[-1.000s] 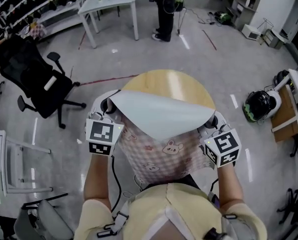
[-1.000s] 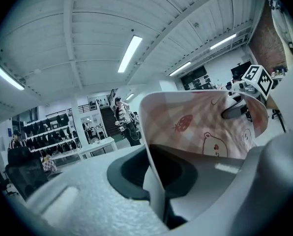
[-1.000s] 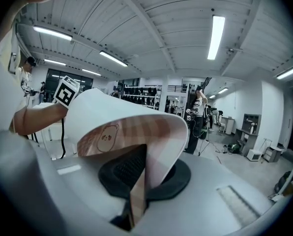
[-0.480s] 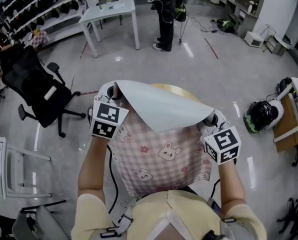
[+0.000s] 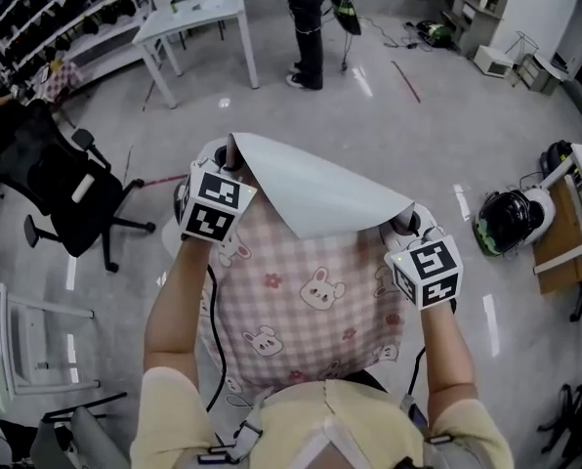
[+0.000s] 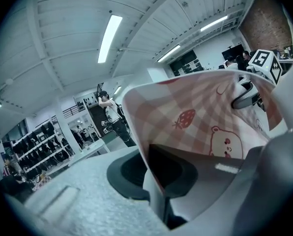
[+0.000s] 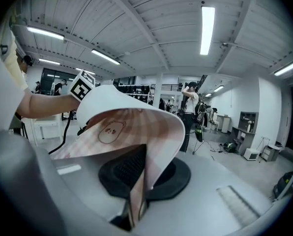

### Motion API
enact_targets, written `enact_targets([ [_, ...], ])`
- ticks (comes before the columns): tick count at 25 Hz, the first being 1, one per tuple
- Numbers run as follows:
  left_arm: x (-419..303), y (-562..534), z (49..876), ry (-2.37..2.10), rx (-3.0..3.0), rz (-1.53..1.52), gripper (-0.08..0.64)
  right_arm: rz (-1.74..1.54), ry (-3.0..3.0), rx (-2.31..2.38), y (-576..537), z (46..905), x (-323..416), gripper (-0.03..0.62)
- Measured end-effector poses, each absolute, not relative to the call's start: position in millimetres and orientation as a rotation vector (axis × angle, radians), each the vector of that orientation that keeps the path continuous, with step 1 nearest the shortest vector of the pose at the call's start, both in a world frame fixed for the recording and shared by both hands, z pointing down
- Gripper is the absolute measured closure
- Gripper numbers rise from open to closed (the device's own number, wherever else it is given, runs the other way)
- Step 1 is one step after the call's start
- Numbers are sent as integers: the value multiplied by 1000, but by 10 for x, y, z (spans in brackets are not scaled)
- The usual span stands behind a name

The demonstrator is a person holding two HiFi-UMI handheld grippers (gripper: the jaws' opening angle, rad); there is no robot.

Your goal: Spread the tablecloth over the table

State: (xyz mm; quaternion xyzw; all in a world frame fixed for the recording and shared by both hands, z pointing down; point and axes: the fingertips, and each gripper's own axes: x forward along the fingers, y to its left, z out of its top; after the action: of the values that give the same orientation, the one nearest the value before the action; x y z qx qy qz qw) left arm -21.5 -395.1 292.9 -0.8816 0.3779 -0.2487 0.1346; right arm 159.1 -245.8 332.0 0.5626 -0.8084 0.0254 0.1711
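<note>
Tablecloth (image 5: 311, 291) held out before you, your left hand-held gripper (image 5: 225, 164) and right hand-held gripper (image 5: 408, 223) each clamped on a far corner — pull unevenly and the curled edge may fold under, or a corner slip.

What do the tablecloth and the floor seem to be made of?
Tablecloth: likely a plastic-coated sheet such as vinyl, not woven cloth; pink check print on one face, plain smooth whitish back, and the folded-over edge holds a stiff curve. Floor: grey and glossy, probably sealed concrete or epoxy; it shows bright reflected streaks.
</note>
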Motion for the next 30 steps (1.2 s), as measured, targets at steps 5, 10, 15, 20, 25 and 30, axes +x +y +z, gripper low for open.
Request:
enact_targets([
  [5,32,-4270,3193,1083,-2536,-789,551,113,-2282,1595,-2758,3585,1814,580],
  [10,187,-4583,3511,1061,-2534,-873,549,153,-2262,1576,-3041,3850,1943,580],
  [15,510,-5133,3914,1009,-2510,-990,549,224,-2247,1565,-3566,4215,2247,578],
  [20,543,-5238,4293,947,-2487,-1102,549,271,-2226,1549,-3651,4550,2252,578],
  [25,633,-5289,4615,895,-2459,-1215,548,310,-2202,1531,-3677,4813,2315,575],
  [30,648,-5406,4937,854,-2448,-1302,545,324,-2184,1501,-3762,5050,2299,571],
])
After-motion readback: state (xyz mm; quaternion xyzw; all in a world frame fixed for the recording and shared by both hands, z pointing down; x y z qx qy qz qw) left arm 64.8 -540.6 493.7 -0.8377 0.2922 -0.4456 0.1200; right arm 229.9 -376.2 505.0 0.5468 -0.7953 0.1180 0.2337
